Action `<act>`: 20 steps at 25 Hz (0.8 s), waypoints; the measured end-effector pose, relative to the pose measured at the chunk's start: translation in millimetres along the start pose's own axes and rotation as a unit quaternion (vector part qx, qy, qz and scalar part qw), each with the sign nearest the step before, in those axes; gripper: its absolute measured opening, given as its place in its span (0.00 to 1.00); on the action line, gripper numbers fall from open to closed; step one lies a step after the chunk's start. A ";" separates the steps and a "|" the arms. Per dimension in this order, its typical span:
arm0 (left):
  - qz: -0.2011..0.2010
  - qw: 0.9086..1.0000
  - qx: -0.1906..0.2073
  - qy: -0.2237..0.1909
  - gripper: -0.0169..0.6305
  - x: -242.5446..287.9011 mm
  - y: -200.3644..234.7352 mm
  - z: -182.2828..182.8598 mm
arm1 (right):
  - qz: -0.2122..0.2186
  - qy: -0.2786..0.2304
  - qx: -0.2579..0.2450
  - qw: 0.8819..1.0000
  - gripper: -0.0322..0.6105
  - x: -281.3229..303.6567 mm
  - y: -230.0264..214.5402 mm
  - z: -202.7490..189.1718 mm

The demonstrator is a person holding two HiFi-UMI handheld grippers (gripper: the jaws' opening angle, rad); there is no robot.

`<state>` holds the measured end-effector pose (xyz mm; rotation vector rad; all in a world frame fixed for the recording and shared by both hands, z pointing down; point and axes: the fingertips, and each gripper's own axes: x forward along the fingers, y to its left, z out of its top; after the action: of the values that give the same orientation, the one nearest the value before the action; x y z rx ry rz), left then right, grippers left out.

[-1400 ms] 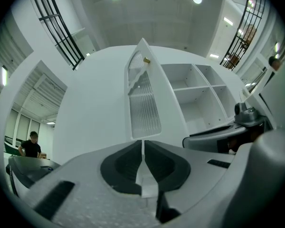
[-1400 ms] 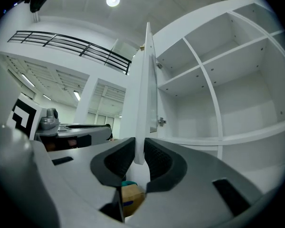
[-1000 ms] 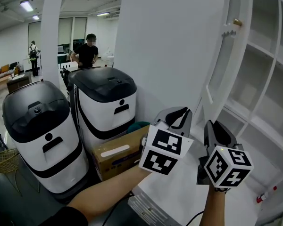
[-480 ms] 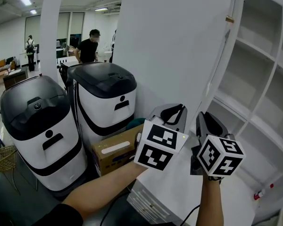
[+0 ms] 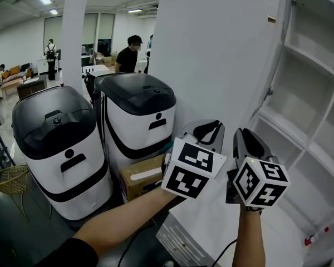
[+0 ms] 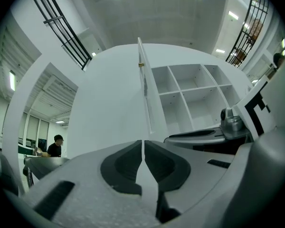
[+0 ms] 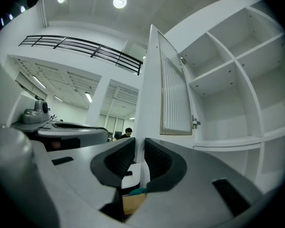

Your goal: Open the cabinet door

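Closest in, both forearms reach up from the bottom of the head view, each hand carrying a claw side by side and just apart. The left claw (image 5: 209, 129) is clenched: its own view shows the pads pressed to a hairline with nothing between them (image 6: 142, 144). The right claw (image 5: 240, 135) is released, and in its own view a narrow slit shows between its pads (image 7: 139, 145) with nothing gripped. Neither claw touches the cabinet door (image 5: 217, 54), which rises right behind them as a tall white slab, swung wide open and standing away from the cabinet (image 5: 317, 88). The right gripper view catches the door's inner face with its ribbed panel (image 7: 175, 94), and the bare white shelf compartments (image 7: 237, 65) are beside it. Low on the right, a red-tipped pen (image 5: 317, 236) lies on the cabinet's bottom ledge. Left of the door sit a cardboard box (image 5: 145, 174) and two white machines with black lids (image 5: 61, 149), (image 5: 136, 113). Far back, a person in black (image 5: 128, 54) stands in the hall.
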<state>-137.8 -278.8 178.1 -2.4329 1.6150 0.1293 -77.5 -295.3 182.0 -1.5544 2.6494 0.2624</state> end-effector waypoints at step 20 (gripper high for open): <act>0.077 0.997 0.008 0.024 0.07 16.4 38.8 -19.9 | 0.073 -0.027 -0.016 0.997 0.16 45.3 26.9 -3.5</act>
<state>-168.0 -312.6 189.2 -2.3152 1.8152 0.0826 -123.0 -322.1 182.3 -1.3446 2.7329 0.3491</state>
